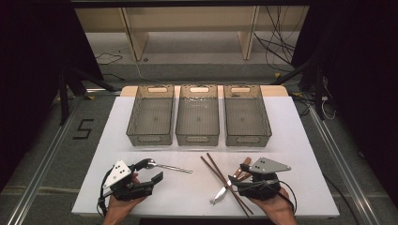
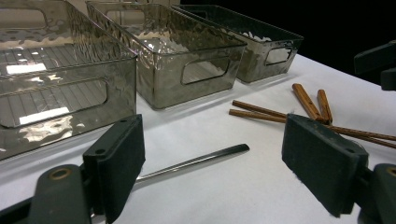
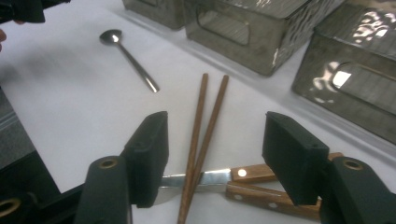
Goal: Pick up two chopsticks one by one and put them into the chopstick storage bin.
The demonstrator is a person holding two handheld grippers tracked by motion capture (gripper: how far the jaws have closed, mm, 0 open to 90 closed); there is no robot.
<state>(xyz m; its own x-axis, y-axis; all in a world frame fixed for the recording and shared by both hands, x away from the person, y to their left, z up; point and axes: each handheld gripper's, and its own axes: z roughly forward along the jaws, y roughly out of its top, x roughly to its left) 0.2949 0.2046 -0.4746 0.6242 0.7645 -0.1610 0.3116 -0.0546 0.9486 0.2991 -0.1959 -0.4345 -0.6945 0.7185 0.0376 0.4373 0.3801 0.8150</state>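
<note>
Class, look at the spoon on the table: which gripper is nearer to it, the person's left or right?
Left. The left gripper is open around the spoon, its handle between the fingers. The right gripper is well off to the side, over the chopsticks.

Steel spoon point(image 1: 162, 165) flat on the counter point(image 1: 197, 197), bowl left. Two brown chopsticks point(image 1: 220, 176) lie crossed over a wood-handled knife point(image 1: 230, 185); a second wooden handle point(image 3: 271, 198) beside it.

black two-jaw grippers point(image 1: 149, 172) point(image 1: 240, 174), grey triangular plates, brass-looking rivets, trailing cables
</note>
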